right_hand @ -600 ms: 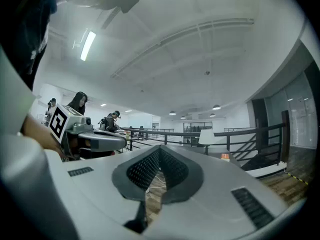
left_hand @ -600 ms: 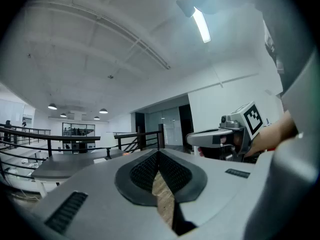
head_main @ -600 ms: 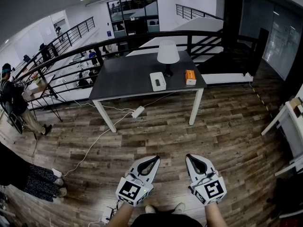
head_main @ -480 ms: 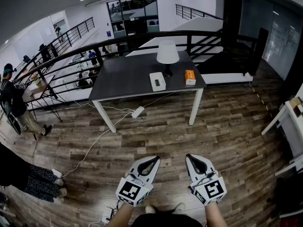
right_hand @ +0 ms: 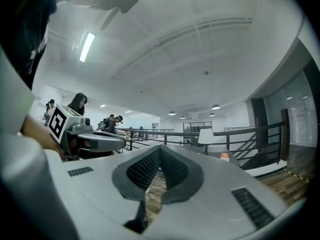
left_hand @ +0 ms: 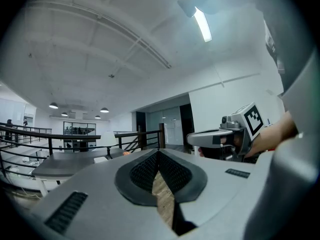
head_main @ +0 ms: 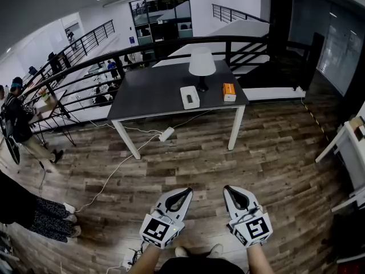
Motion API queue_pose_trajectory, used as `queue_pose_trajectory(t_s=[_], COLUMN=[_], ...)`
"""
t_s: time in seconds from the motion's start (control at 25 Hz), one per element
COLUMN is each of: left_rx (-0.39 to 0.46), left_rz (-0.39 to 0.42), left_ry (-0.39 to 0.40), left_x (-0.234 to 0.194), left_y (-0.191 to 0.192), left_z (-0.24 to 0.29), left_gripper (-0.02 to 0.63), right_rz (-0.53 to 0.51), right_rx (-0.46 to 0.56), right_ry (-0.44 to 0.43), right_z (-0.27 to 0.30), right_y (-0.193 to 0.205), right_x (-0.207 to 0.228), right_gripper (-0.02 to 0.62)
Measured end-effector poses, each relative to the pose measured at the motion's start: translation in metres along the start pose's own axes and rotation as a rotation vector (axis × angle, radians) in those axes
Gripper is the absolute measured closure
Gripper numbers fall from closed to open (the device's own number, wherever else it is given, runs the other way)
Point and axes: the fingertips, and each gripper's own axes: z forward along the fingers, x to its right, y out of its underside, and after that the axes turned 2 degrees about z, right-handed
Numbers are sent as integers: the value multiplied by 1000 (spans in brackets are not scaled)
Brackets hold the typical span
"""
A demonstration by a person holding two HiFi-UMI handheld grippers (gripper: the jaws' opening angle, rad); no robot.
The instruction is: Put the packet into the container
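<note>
orange packet [head_main: 229, 92], white container [head_main: 190, 97]: clearest in head view

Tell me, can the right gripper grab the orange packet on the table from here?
Probably not yet. The right gripper is shut and far back, with open wooden floor between it and the orange packet on the table. Nothing blocks the way.

Bright, even indoor light throughout. A ceiling strip lamp [left_hand: 202, 24] glares white high above the left gripper [left_hand: 159, 153]; a second strip lamp [right_hand: 86, 46] shines up and left of the right gripper [right_hand: 160, 150]. Both gripper bodies, closest to the lens, look soft. Fisheye bending curves every view, with dark vignetted corners. The wooden floor [head_main: 228, 158] ahead of the grippers shows only faint shadows.
</note>
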Motion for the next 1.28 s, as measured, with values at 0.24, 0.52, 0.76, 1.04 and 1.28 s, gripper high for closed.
queue_pose_trajectory(t_s=[0.24, 0.52, 0.76, 1.04, 1.28], left_rx=[18, 15, 2, -18, -55], left_rz=[-10, -15, -12, -17, -8], left_ry=[-16, -18, -28, -52, -32], left_x=[1, 10, 23, 41, 49], left_y=[-2, -5, -3, 2, 13], left_z=[3, 9, 24, 45, 65], left_gripper=[600, 600, 600, 601, 601], right_rz=[2, 2, 1, -4, 21], right_rx=[-1, -8, -16, -18, -21], right_ry=[2, 0, -10, -36, -36], right_z=[-3, -12, -21, -35, -26], right_y=[1, 2, 8, 19, 28], right_x=[5, 12, 30, 59, 80], right_gripper=[591, 591, 591, 591, 591])
